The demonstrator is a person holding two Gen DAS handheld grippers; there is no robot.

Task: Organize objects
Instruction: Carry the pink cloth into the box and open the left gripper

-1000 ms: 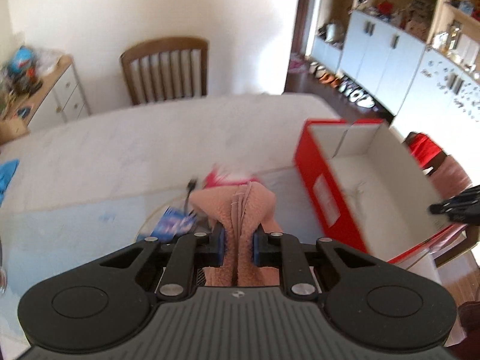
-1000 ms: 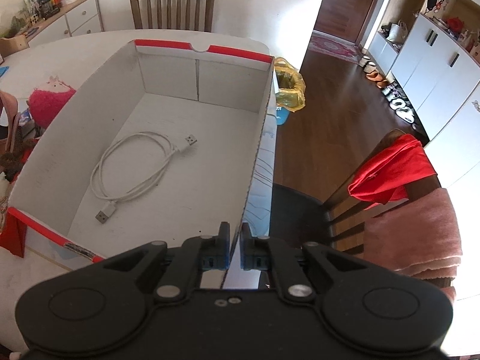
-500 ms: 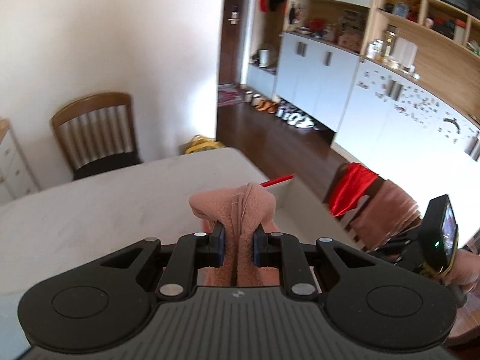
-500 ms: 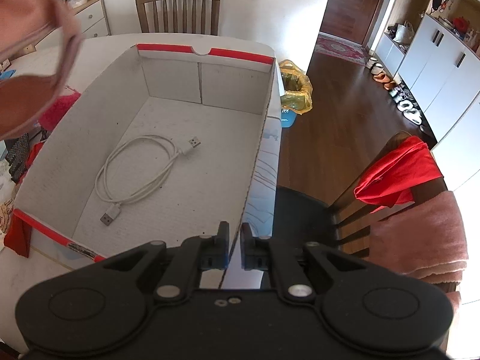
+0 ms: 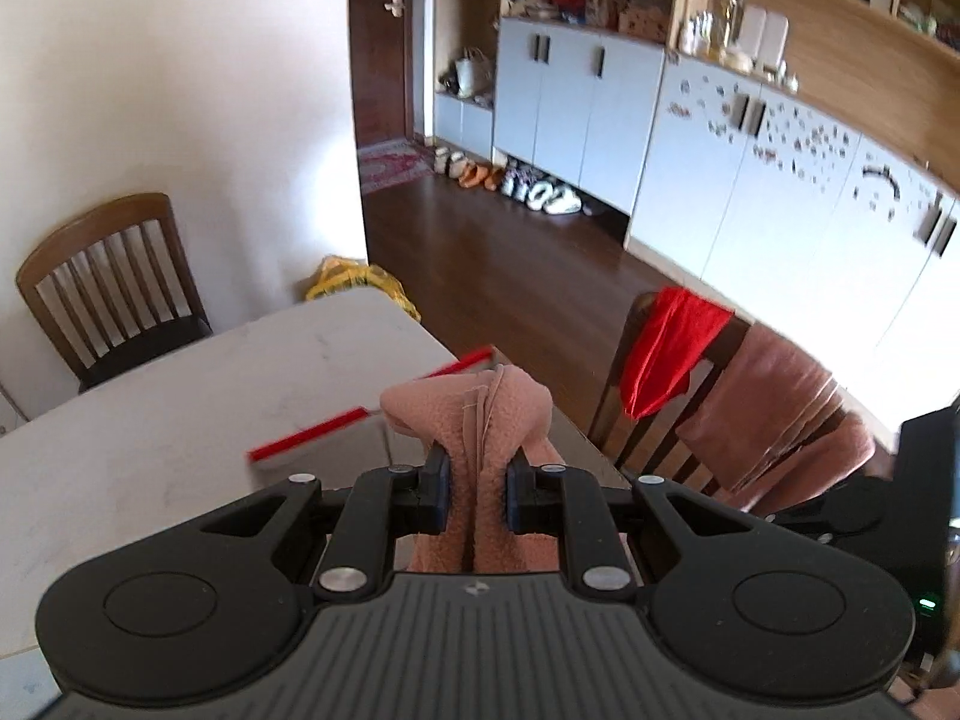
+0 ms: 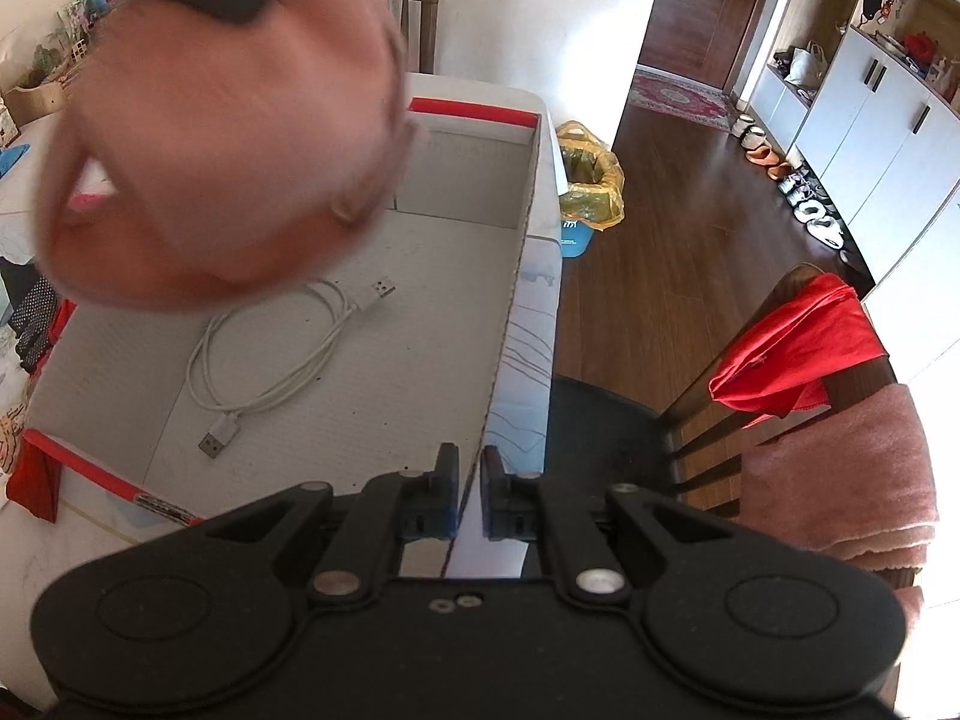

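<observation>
So my left gripper (image 5: 474,489) is clamped on a pink fleecy cloth (image 5: 474,414), a thick fold of it bunched between the pads. From the right wrist view the cloth hangs blurry over the far left part of the red-edged box (image 6: 516,276), above the white USB cable (image 6: 270,360) lying on the box floor. My right gripper (image 6: 471,495) is pinching the near-right wall of the box, jaws nearly together on the cardboard, I guess to keep it from sliding. To do this step well, I'd bring the cloth low inside the walls before letting go, so it doesn't drape over the rim. I'd aim for the bare floor beside the cable and keep the right grip firm while dropping.
</observation>
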